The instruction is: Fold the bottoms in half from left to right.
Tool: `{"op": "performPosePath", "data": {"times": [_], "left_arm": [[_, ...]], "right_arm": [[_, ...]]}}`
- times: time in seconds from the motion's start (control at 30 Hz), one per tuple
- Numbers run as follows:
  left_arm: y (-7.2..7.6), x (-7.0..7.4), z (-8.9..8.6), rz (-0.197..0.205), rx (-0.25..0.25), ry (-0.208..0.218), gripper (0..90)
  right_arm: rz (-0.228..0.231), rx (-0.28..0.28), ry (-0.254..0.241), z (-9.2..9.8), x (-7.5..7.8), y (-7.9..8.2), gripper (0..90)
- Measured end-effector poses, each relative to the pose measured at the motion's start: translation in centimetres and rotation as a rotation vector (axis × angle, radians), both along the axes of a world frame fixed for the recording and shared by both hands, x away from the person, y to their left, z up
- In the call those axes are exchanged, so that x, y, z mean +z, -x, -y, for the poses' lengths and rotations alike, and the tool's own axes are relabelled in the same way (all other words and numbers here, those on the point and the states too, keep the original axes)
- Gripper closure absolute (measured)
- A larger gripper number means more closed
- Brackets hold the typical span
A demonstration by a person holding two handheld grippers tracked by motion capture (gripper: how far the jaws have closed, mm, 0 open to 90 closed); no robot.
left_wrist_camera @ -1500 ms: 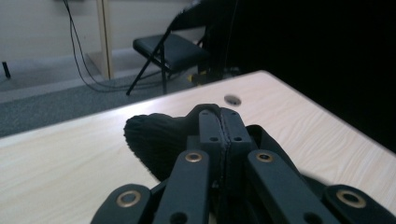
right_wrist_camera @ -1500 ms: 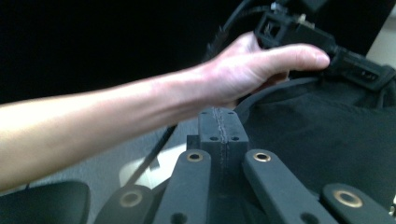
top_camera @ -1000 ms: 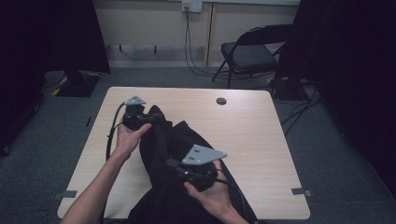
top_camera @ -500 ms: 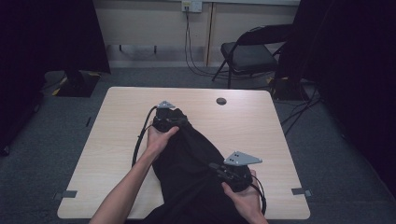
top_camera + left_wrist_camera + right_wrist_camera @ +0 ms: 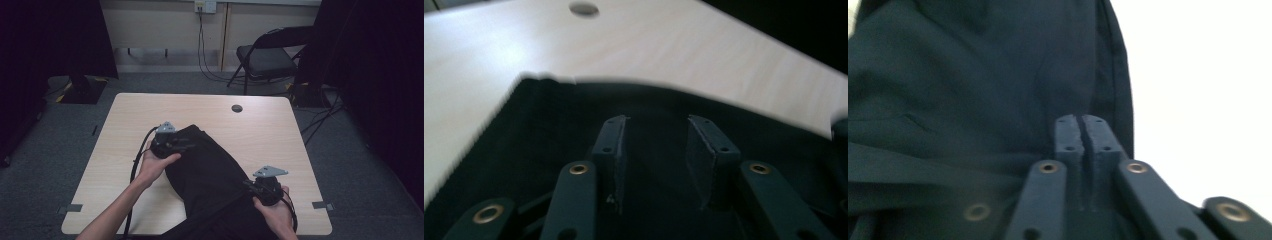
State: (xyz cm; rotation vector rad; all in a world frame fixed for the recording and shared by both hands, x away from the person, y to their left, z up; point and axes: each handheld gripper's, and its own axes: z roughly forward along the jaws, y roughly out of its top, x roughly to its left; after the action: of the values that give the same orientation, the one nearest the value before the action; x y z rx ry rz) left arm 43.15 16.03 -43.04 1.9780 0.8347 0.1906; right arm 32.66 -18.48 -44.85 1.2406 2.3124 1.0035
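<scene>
Black garment lies across the near half of the table, its lower end cut off by the high view's bottom edge. Left gripper sits over the cloth's far end, jaws just opening, nothing between. Right gripper shows jaws nearly together; any pinched cloth is too dark to tell.

A black garment lies spread on the pale wooden table, running from its middle to the near edge; its far end is rounded. The cloth is dark, lightly creased.
</scene>
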Motion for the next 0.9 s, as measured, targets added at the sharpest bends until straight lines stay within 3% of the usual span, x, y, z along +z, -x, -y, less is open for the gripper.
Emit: {"op": "performPosePath", "data": {"times": [0.03, 0.13, 0.17, 0.2, 0.27, 0.33, 0.37, 0.4, 0.43, 0.47, 0.53, 0.6, 0.73, 0.83, 0.9], "left_arm": [[0.6, -0.2, -0.3, 0.004, -0.001, -0.015, 67.5], [2.6, -0.7, -0.6, 0.003, -0.049, -0.026, 70.5], [3.3, -1.0, -0.6, -0.006, -0.07, -0.023, 71.7], [4.6, -1.9, 0.0, -0.036, -0.122, -0.048, 72.6], [5.2, -2.4, 0.4, -0.05, -0.138, -0.063, 71.3], [6.0, -3.7, 1.4, -0.09, -0.176, -0.08, 69.6], [6.6, -5.1, 2.7, -0.042, -0.118, -0.194, 67.8], [6.6, -5.1, 2.7, -0.042, -0.118, -0.194, 65.5], [6.4, -5.8, 3.3, -0.037, -0.135, -0.209, 64.3], [6.0, -5.7, 3.4, -0.061, -0.132, -0.205, 64.5], [5.6, -5.7, 3.2, -0.072, -0.13, -0.198, 65.3], [5.0, -5.9, 2.8, -0.09, -0.112, -0.158, 69.4], [4.1, -5.9, 2.5, -0.03, -0.09, -0.207, 73.7], [2.5, -5.8, 2.1, 0.006, -0.026, -0.26, 71.5], [1.0, -6.0, 1.4, 0.005, 0.012, -0.24, 71.4]], "right_arm": [[0.012, -0.022, 0.0, 0.1, 0.2, 0.2, 73.9], [0.044, 0.003, -0.04, 0.0, 0.8, 1.2, 70.9], [0.043, 0.029, -0.058, -0.2, 0.8, 1.6, 71.0], [0.041, 0.086, -0.061, -1.2, 0.6, 2.4, 71.2], [0.029, 0.153, -0.041, -2.5, -0.1, 3.0, 71.7], [0.021, 0.173, -0.025, -3.1, -0.6, 3.1, 71.4], [-0.013, 0.193, 0.007, -4.0, -1.8, 2.8, 71.3], [-0.013, 0.193, 0.007, -4.0, -1.8, 2.8, 71.3], [-0.04, 0.201, 0.047, -4.6, -2.8, 2.2, 68.8], [-0.057, 0.203, 0.067, -4.7, -3.2, 1.8, 67.4], [-0.048, 0.2, 0.062, -4.6, -3.4, 1.6, 66.9], [-0.054, 0.198, 0.048, -4.6, -3.4, 1.5, 60.5], [-0.039, 0.185, 0.079, -5.8, -3.5, 1.2, 56.1], [-0.028, 0.201, 0.074, -7.3, -3.6, 0.0, 55.2], [-0.023, 0.211, 0.064, -8.4, -3.7, -1.2, 55.0]]}}
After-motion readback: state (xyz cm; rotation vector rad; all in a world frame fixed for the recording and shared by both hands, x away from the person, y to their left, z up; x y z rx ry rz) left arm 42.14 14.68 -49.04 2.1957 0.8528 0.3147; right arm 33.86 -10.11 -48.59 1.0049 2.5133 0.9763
